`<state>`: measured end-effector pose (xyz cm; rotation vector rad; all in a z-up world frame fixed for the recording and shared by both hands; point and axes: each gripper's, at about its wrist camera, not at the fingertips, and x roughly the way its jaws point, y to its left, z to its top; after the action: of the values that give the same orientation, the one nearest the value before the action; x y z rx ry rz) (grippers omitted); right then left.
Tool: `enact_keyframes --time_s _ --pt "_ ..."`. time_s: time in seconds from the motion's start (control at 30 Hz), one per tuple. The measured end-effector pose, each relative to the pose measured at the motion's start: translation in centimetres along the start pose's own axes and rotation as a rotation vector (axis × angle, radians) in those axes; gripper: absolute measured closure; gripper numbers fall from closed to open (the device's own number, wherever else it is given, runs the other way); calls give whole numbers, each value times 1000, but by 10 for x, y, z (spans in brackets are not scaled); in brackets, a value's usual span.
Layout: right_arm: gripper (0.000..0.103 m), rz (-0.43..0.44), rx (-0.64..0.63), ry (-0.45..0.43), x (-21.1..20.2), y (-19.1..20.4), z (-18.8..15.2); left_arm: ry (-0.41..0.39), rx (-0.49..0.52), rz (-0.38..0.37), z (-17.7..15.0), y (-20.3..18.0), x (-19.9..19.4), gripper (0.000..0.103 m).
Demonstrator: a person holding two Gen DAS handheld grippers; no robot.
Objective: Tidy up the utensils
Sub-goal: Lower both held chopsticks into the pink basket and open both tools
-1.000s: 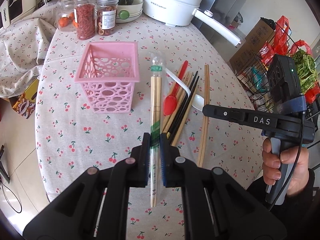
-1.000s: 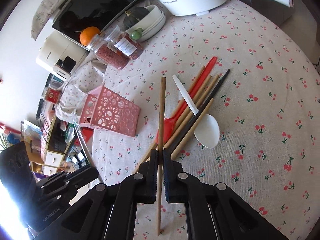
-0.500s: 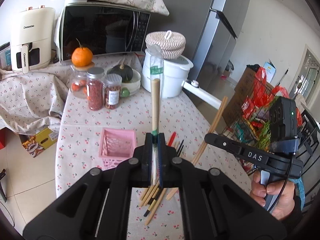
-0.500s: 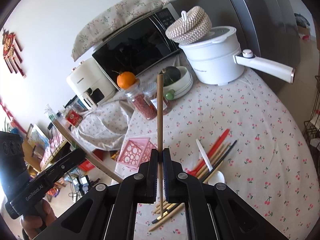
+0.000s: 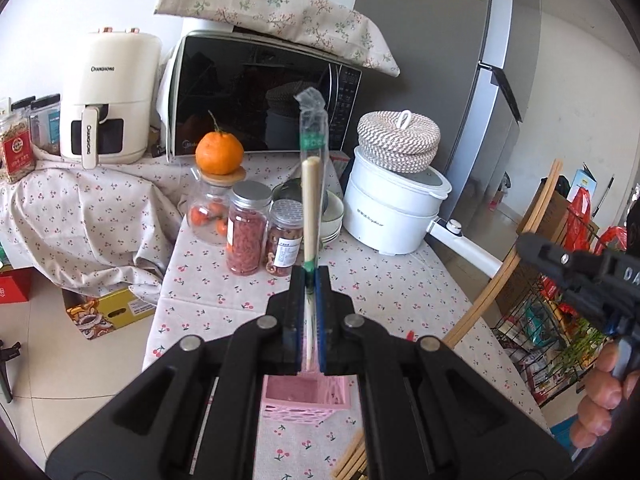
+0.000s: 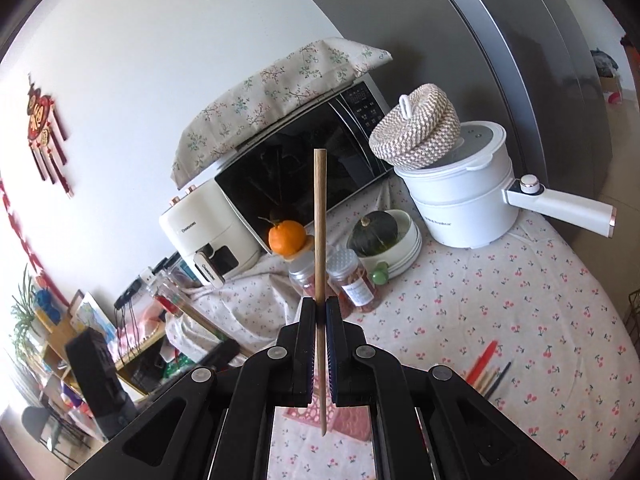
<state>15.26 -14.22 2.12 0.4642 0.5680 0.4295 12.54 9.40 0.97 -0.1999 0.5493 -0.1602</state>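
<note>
Change since a second ago: both my grippers are coming up off the desk (image 5: 392, 280) with their loads; a second ago each was low over the spread of utensils, now each is looking out over the kitchen.
Meaning for the task: I am judging the pick-up done for two items; the drop into the pink basket (image 5: 306, 394) is what is left for them.
Left gripper (image 5: 311, 280): my jaws were closing a little more at the start of that second and are now clamped together on the wrapped chopsticks (image 5: 311, 200), which are standing up ahead of the fingertips with the clear sleeve's crimped end on top.
Right gripper (image 6: 320, 308): jaws are pressing together on the single wooden chopstick (image 6: 319, 220), gripping it partway along; most of it is rising above the fingertips, and its thin tip is hanging below between the gripper's arms.
Pink basket: sitting on the desk just below and behind my left fingertips, open side up; from the right gripper it is showing low down, under the chopstick's tip.
Remaining utensils (image 6: 486, 370): red and dark sticks are lying on the cloth, below and to the right of my right gripper, well apart from it.
Other gripper in left view: my right gripper is holding its chopstick off to the right, slanted.
Next, as I judge it: lowering each item end first into the basket.
</note>
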Motion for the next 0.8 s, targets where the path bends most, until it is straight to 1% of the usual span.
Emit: enact_keyframes --time_s 0.07,0.17,0.37,0.53,0.63,0.67,0.73,0.8 --pt "98 12 -10 -17 12 5 4 40 -18 7 -5 8 17 97" --pt "98 17 -30 -3 37 10 -1 101 -33 15 -11 15 36 97" --pt "98 -62 -94 67 78 7 -24 192 -80 3 -18 26 60 97" --pt "98 -85 -98 106 97 -1 -32 223 -113 5 -20 30 68 97" --pt "97 -85 -97 124 102 -4 -37 225 -103 10 -22 28 68 97" --pt "95 -79 -89 130 104 -6 -37 224 -101 10 -21 27 67 97" --pt "93 -71 -62 142 103 -10 -36 224 -100 11 -20 26 66 90" --pt "80 -57 -26 150 99 -14 -33 220 -98 11 -19 25 62 73"
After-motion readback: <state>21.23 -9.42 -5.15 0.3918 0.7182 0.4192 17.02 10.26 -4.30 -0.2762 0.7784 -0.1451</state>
